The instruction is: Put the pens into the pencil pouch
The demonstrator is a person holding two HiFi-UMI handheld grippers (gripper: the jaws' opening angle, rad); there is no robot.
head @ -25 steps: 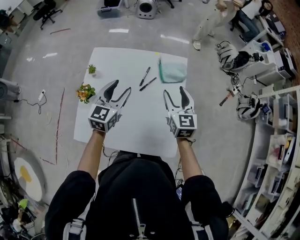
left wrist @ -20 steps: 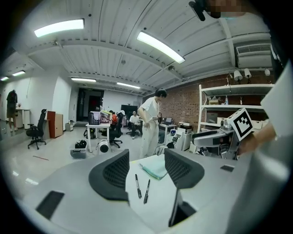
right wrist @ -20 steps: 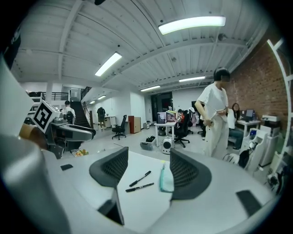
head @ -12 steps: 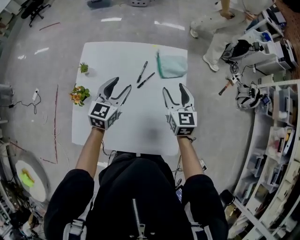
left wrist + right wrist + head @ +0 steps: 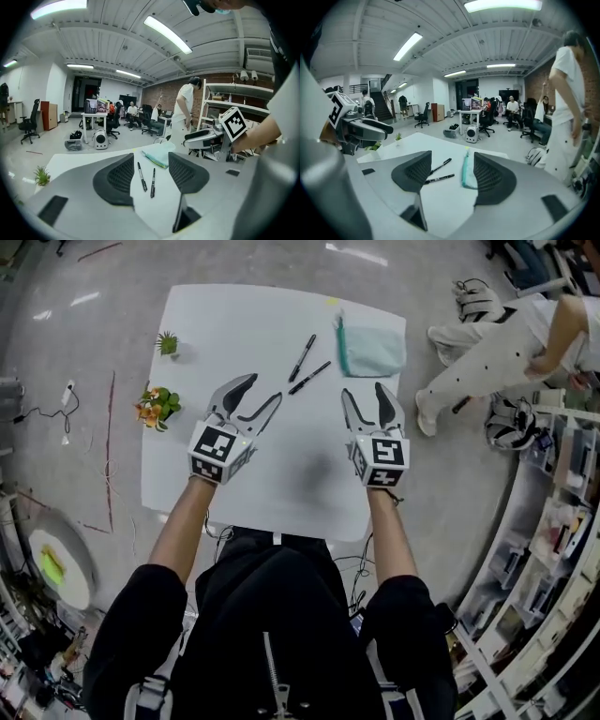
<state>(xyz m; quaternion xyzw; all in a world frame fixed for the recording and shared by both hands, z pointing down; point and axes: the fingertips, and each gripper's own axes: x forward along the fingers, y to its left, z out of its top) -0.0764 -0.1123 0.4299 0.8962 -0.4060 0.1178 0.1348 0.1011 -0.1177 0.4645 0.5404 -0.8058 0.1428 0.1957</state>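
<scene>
Two black pens (image 5: 304,357) (image 5: 310,377) lie side by side on the white table (image 5: 272,474), at its far middle. They also show between the left gripper's jaws as pens (image 5: 142,176) (image 5: 153,182). A pale green pencil pouch (image 5: 372,348) lies flat just right of them, near the table's far right corner. My left gripper (image 5: 255,399) is open and empty, hovering on the near side of the pens, slightly left. My right gripper (image 5: 371,401) is open too, hovering on the near side of the pouch (image 5: 467,171).
A small green plant (image 5: 168,342) and a pot of orange flowers (image 5: 156,408) stand at the table's left edge. A person (image 5: 506,334) in white is bent over beside the table's right side. Shelves (image 5: 562,549) run along the right.
Both grippers stayed open and about level over the near half of the table. The view shifted, and the person in white moved from the far right to beside the table.
</scene>
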